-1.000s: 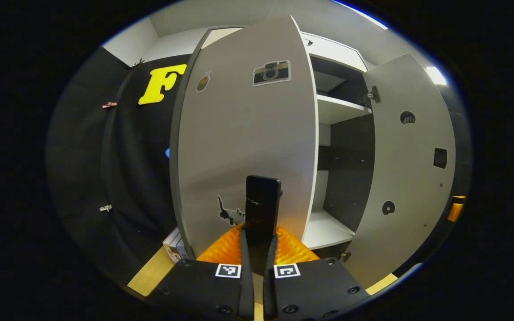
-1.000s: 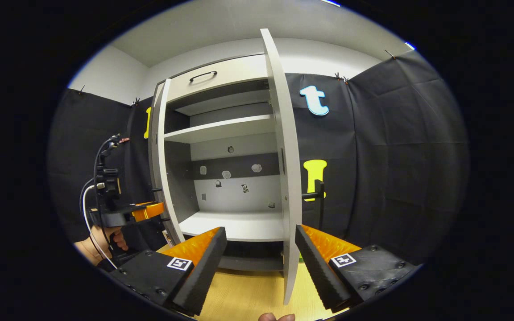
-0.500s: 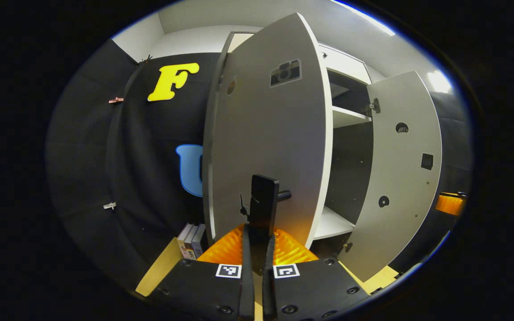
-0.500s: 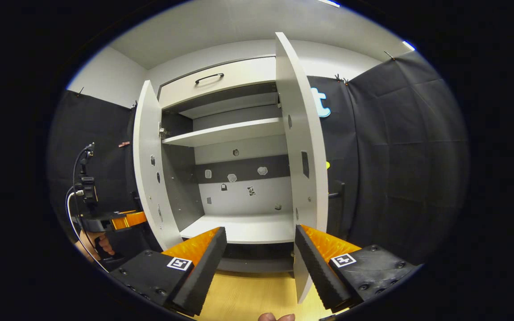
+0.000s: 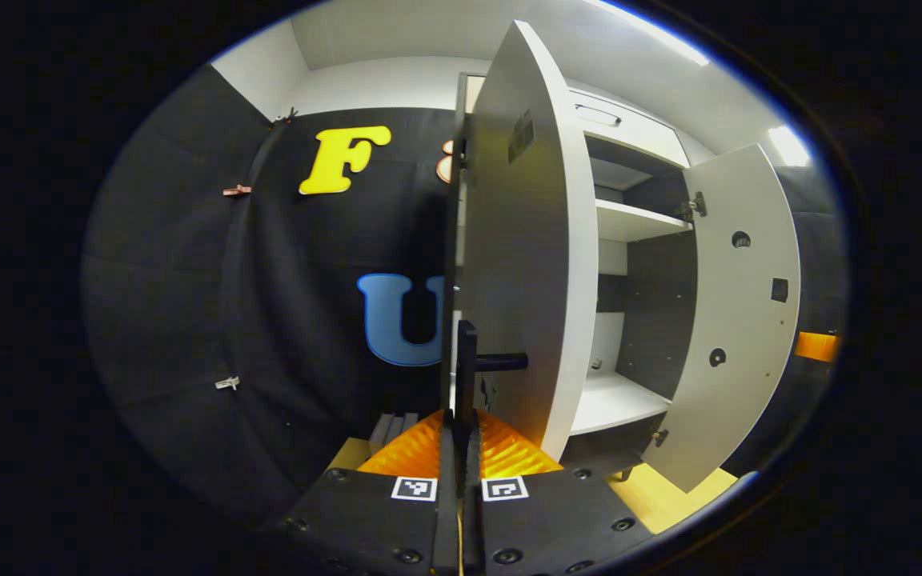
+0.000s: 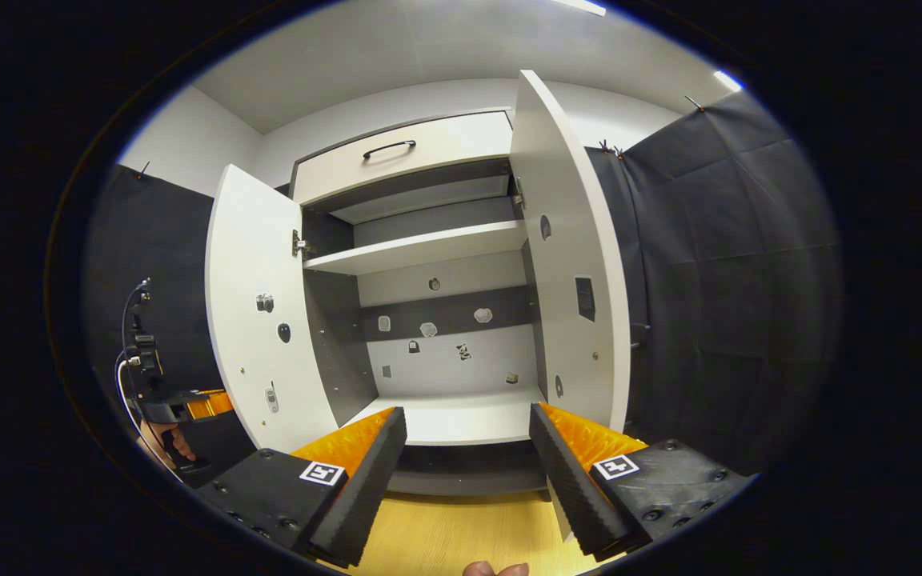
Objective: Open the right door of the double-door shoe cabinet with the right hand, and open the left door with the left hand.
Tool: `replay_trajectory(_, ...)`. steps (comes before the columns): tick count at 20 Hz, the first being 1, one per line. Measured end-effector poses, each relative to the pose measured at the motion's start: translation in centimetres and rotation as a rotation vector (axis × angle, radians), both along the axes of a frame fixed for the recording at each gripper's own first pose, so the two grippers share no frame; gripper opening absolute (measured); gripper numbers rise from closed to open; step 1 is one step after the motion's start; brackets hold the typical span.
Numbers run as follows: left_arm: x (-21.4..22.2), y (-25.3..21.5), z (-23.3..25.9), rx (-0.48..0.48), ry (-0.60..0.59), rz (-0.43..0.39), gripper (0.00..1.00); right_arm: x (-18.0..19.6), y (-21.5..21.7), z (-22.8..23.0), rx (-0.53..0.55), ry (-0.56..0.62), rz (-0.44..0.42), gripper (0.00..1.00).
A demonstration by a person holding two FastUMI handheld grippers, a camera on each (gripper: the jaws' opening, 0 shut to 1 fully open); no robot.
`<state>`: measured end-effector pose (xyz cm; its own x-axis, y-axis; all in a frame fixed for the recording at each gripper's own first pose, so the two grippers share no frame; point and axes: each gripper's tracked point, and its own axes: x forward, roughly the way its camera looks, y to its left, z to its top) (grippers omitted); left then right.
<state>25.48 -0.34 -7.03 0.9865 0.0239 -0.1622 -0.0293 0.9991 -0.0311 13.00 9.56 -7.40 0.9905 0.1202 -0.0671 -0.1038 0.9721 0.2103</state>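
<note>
1. Left gripper fingers together, clamped on the black handle of the left door; handle's long axis vertical, standing straight up out of the fingers.
2. Left door swung well out from the shoe cabinet, seen nearly edge-on in the left gripper view; hinge side away from the fingers, toward the cabinet.
3. Right door also swung wide; just beyond the right gripper, untouched.
4. Right gripper fingers spread apart, holding nothing, aimed at the cabinet's lower shelf.
5. Judgement: both doors look open; only release and pull-back left.
6. Hard to see: fingertip contact on the handle hidden behind the pads; right door's handle not clear; hand on left gripper only partly visible.
</note>
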Motion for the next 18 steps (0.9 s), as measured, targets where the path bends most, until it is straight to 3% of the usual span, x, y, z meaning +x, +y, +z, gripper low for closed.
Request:
replay_trajectory(1,-0.3,0.5,0.1,-0.001,-0.009,0.015,0.04,0.1,0.4,0.0,-0.001,-0.002,0.0,1.0)
replay_trajectory(4,-0.1,-2.3,-0.3,-0.083,0.009,-0.074,0.05,0.4,1.7,0.0,0.004,-0.002,0.009,1.0)
replay_trajectory(10,0.0,-1.0,-0.1,-0.041,-0.001,-0.061,0.06,0.1,4.1,-0.8,-0.036,0.011,0.041,0.97)
replay_trajectory(18,0.5,-0.1,1.8,0.014,-0.085,-0.044,0.09,-0.2,3.7,-0.1,-0.048,0.002,0.031,0.97)
